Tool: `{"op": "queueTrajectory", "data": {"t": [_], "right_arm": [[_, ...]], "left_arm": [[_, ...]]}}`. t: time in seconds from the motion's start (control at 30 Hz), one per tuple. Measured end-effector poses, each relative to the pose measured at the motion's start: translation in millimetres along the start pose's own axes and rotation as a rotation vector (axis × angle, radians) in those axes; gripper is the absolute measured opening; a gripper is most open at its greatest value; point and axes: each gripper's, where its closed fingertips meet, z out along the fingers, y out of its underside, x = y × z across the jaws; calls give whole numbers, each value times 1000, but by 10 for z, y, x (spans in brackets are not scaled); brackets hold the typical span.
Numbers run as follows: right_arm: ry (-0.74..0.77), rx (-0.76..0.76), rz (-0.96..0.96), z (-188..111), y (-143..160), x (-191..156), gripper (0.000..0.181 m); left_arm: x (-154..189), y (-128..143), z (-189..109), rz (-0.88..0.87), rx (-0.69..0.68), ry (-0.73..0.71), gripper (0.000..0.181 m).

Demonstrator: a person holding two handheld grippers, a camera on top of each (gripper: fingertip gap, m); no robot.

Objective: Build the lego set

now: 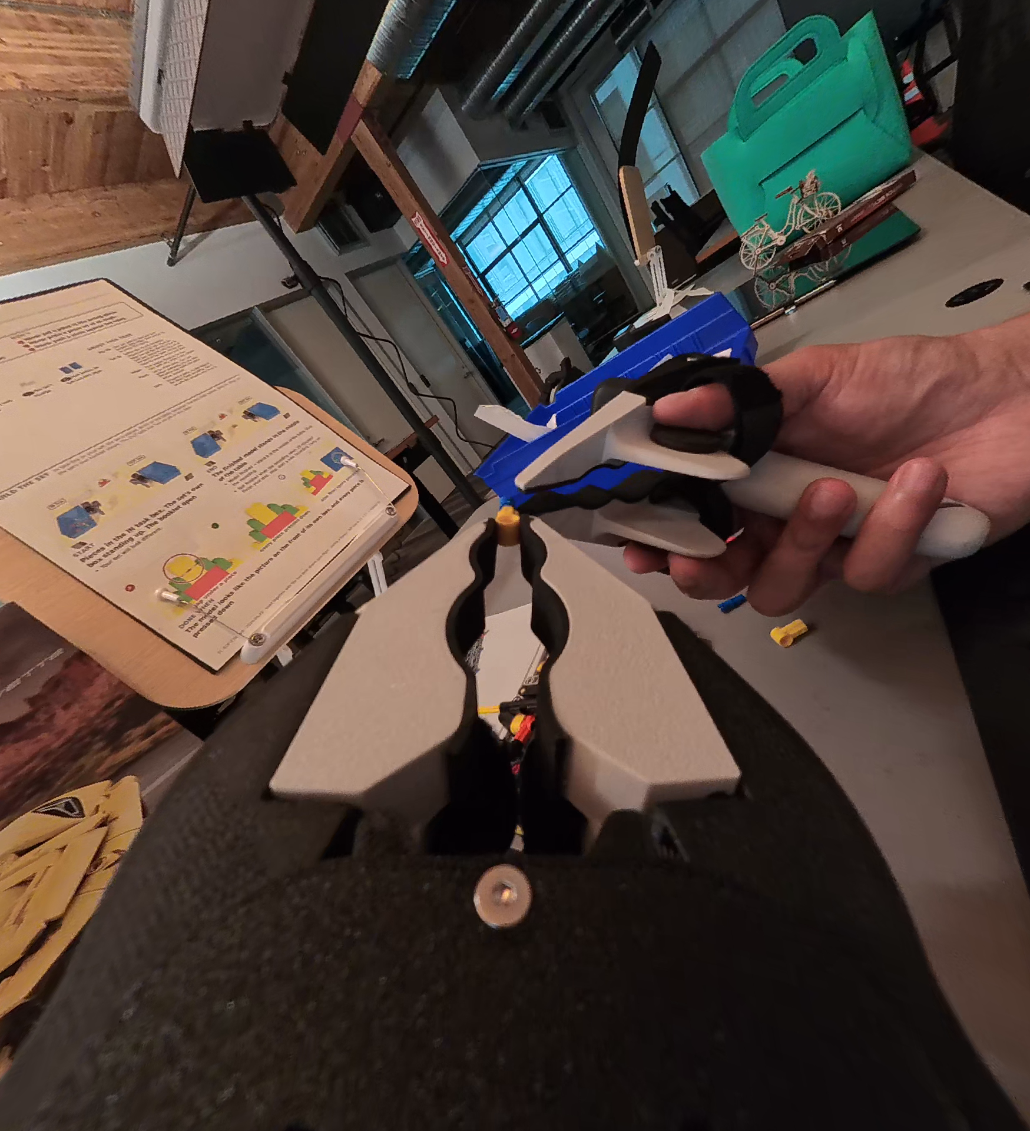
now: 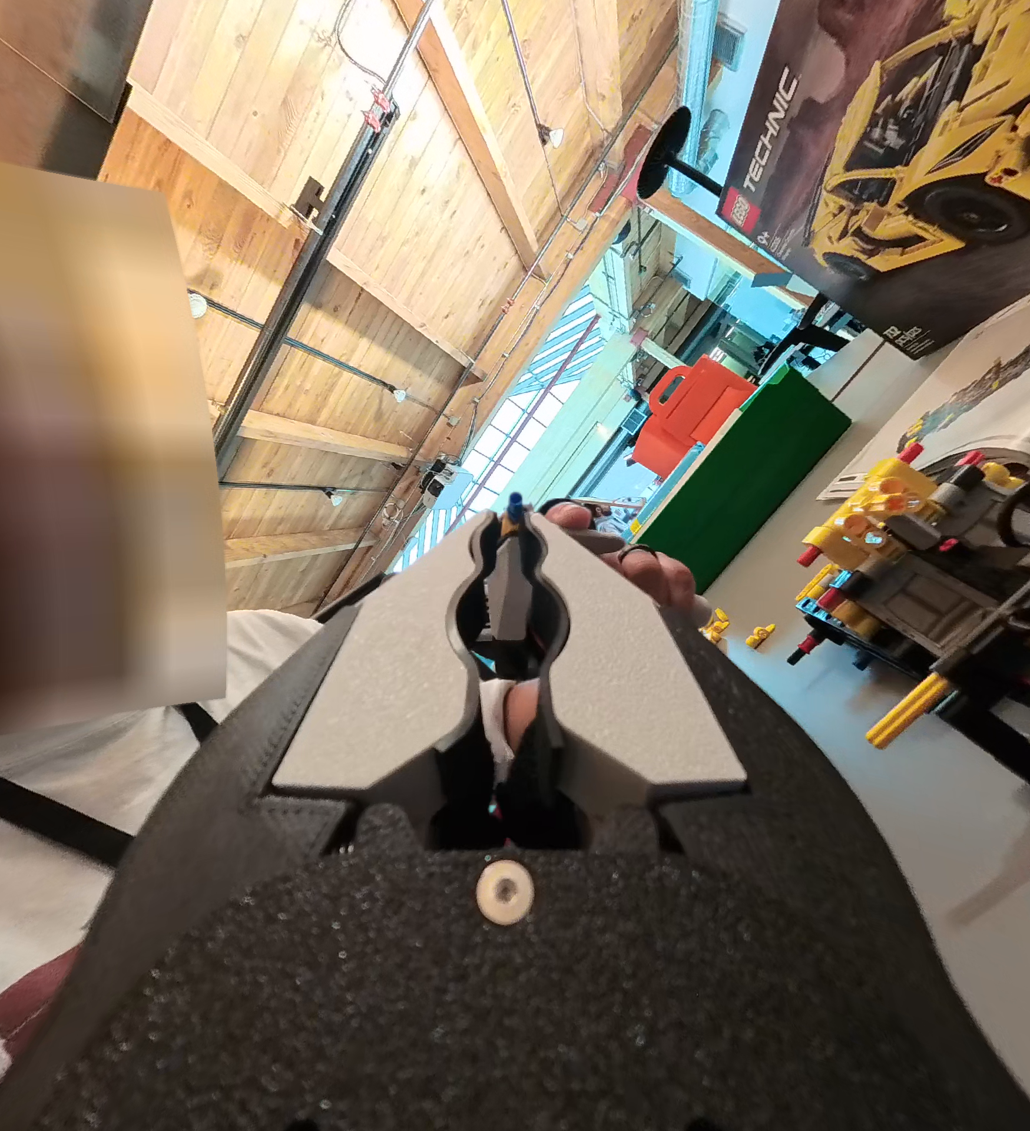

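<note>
My left gripper [image 1: 507, 531] is shut on a small yellow Lego connector [image 1: 507, 527] held at its fingertips, above the table. My right gripper [image 2: 509, 520] is shut on a small blue pin [image 2: 515, 503]. It also shows in the left wrist view [image 1: 523, 489], held in a hand, tip to tip with the left gripper; the blue pin [image 1: 505, 505] touches the yellow connector there. The part-built yellow and grey Lego car [image 2: 928, 581] stands on the table to the right. How far the pin sits in the connector is hidden.
The set's box [image 2: 928, 153] stands behind the model. An instruction board [image 1: 163, 465] leans at the left. A blue bin [image 1: 653, 367] sits behind the grippers. A loose yellow piece [image 1: 787, 633] and a blue pin [image 1: 731, 604] lie on the grey table [image 1: 867, 765]. A green bag [image 1: 818, 122] is far back. Left and right tips are no more than a few centimetres apart.
</note>
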Motion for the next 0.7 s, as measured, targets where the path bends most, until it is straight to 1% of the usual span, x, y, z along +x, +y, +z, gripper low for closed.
{"op": "queueTrajectory", "data": {"t": [0.17, 0.23, 0.27, 0.47, 0.57, 0.7], "right_arm": [[-1, -5, 11, 8, 6, 13, 14], [-3, -9, 13, 13, 18, 13, 11], [3, -13, 11, 10, 26, 21, 4], [16, -8, 10, 2, 35, 41, 4], [9, 4, 39, -6, 46, 55, 4], [23, 20, 7, 13, 49, 56, 3]], "left_arm": [[50, 0, 10, -1, -2, 18, 7], [71, 4, 16, -2, -4, 28, 7], [74, 6, 16, 1, -5, 27, 7], [80, 20, 23, 15, -11, 16, 7], [92, 40, 30, 32, -18, 13, 7], [72, 41, 36, 49, -28, -19, 7]]}}
